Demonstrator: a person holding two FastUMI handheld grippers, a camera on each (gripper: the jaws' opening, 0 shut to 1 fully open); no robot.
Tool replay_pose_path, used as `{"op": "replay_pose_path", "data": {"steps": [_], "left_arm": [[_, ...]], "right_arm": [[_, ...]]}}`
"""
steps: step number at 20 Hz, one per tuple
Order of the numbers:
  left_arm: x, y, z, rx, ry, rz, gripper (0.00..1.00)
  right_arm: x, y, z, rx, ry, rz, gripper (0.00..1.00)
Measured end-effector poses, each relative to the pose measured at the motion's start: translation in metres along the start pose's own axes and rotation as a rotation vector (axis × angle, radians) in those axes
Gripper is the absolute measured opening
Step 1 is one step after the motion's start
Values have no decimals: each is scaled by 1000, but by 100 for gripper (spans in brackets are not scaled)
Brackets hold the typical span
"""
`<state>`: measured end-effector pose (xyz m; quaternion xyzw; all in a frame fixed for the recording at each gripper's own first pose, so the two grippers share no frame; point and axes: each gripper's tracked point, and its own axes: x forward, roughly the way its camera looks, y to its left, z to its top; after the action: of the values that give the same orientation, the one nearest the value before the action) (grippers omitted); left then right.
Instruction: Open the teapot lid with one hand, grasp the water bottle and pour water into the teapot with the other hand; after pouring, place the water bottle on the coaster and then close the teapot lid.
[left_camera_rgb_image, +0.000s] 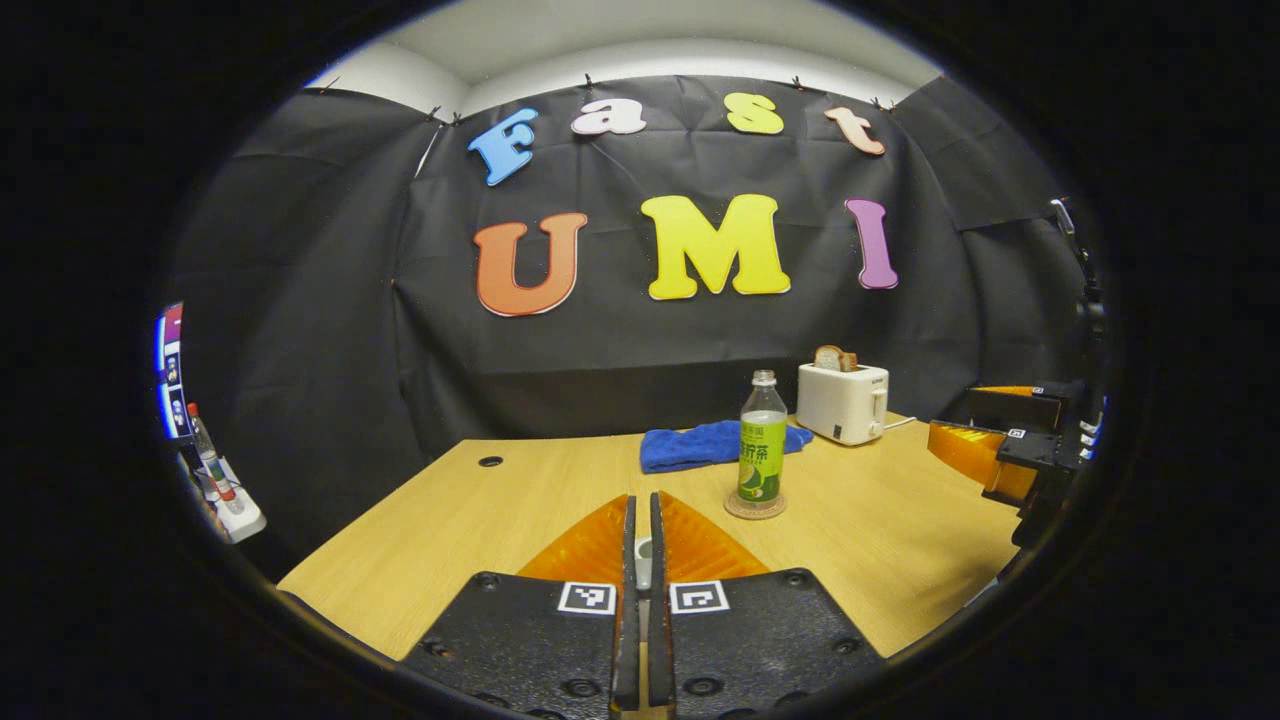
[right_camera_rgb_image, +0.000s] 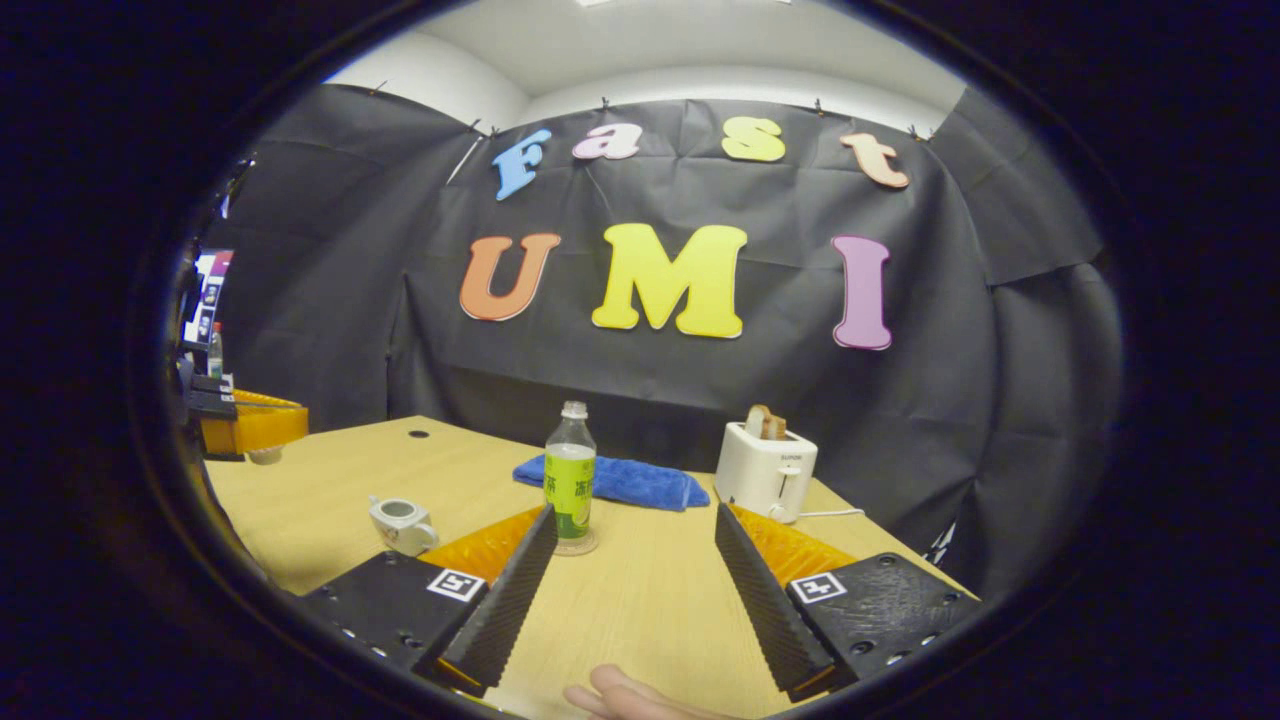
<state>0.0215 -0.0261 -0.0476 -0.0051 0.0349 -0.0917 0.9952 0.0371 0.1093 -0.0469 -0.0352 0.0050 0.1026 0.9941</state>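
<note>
One water bottle (right_camera_rgb_image: 570, 476) on coaster (right_camera_rgb_image: 574, 547), one lidless teapot (right_camera_rgb_image: 402, 524), left jaws gripping lid (left_camera_rgb_image: 643, 549), right jaws open

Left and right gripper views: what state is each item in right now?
teapot: lid off, open
teapot lid: pinched in the left claw
water bottle: upright on the coaster
right claw: open, empty
toaster: bread sticking up
blue cloth: lying crumpled

The water bottle (left_camera_rgb_image: 762, 447) carries a green label with characters too small to read.
</note>
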Motion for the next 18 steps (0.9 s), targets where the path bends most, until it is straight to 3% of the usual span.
{"op": "replay_pose_path", "data": {"steps": [5, 10, 18], "left_arm": [[36, 1, -11, -52, -3, -20, 6], [81, -4, -37, -102, 19, -92, 6], [130, 1, -70, -99, 59, -46, 7]], "right_arm": [[-6, -23, -9, 18, -6, -21, 95], [1, -46, -13, 48, 3, -63, 95], [17, -48, -32, 25, 34, -62, 95]]}}
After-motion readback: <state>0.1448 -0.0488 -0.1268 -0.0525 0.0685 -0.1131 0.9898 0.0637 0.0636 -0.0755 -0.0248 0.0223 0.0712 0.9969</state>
